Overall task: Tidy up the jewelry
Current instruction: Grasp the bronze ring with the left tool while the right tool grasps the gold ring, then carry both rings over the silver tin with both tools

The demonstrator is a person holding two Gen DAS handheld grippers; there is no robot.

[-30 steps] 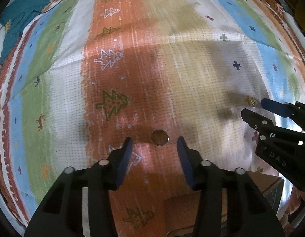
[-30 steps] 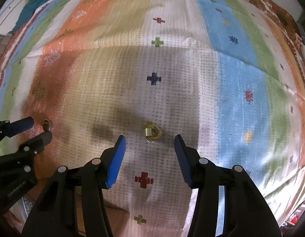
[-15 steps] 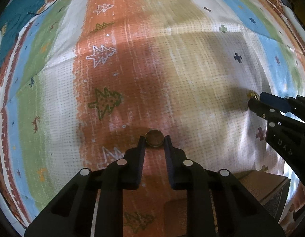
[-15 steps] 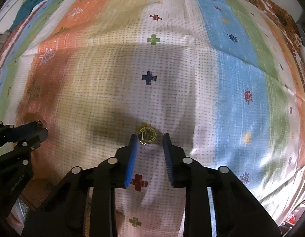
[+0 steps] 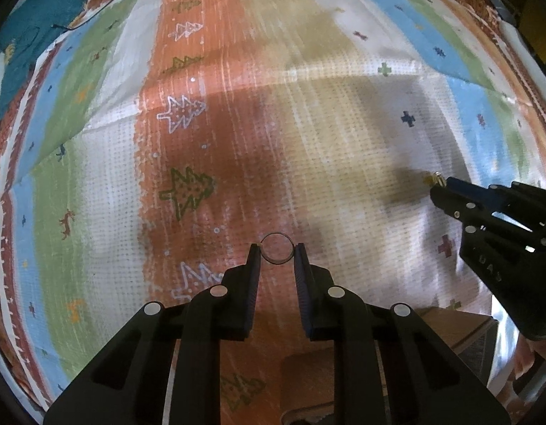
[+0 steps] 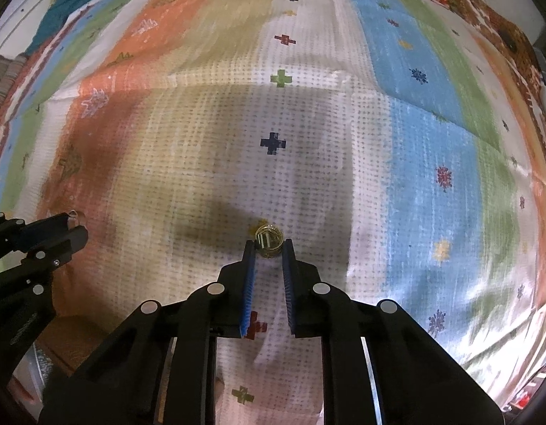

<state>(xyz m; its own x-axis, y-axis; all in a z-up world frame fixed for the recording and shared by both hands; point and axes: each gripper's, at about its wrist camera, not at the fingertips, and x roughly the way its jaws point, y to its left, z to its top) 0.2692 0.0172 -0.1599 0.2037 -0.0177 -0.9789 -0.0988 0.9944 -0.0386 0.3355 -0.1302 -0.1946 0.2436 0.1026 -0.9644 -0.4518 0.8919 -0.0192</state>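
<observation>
A thin silver metal ring [image 5: 277, 253] stands upright, pinched over the orange stripe of cloth. A gold wire ring [image 6: 268, 241] stands pinched over the white stripe.

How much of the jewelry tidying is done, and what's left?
Nothing looks put away yet. Each gripper has just pinched one ring: the left gripper holds a thin ring upright over the orange stripe of the blanket, and the right gripper holds a gold ring. What's left is carrying both to wherever they belong; a brown box shows at the bottom edge.
</observation>
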